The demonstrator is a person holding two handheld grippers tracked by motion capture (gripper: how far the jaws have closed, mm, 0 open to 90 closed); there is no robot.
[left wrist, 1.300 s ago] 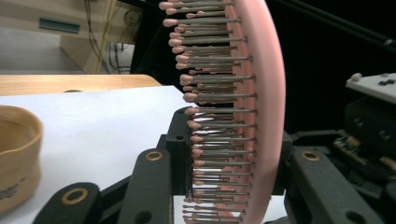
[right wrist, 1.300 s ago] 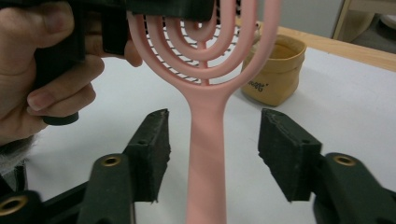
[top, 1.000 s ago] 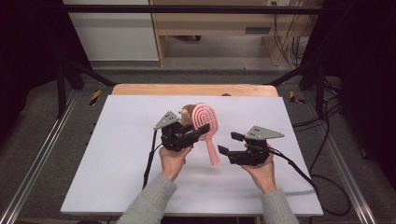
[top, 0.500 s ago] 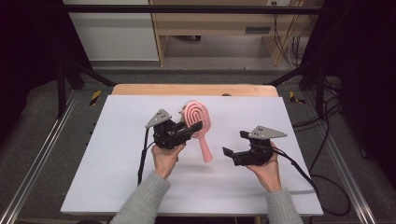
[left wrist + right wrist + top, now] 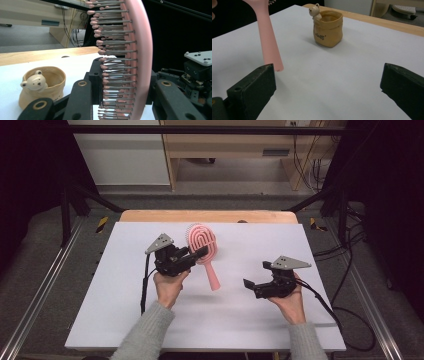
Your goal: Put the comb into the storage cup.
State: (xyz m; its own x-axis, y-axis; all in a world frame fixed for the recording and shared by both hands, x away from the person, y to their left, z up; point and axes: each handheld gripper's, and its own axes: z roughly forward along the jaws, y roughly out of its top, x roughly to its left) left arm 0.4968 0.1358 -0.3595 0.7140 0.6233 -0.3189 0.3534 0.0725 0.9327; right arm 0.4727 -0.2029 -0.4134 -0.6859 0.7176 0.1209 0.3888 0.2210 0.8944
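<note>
Am gripping pink plastic bristled hairbrush (image 5: 202, 245) head in left gripper (image 5: 196, 256); right gripper (image 5: 248, 285) hanging released. Next, probably lowering handle into tan bear-faced pouch cup (image 5: 327, 28).

The pink hairbrush (image 5: 140, 50) is showing smooth, matt plastic — its thin bristles look like grey metal pins with pink tips. At the lower left of the left gripper view, the tan bear pot (image 5: 42, 86) is looking like matt ceramic, perhaps. The white tabletop (image 5: 125, 320) is lying smooth and dull — its far edge (image 5: 150, 216) is showing pale wood.
</note>
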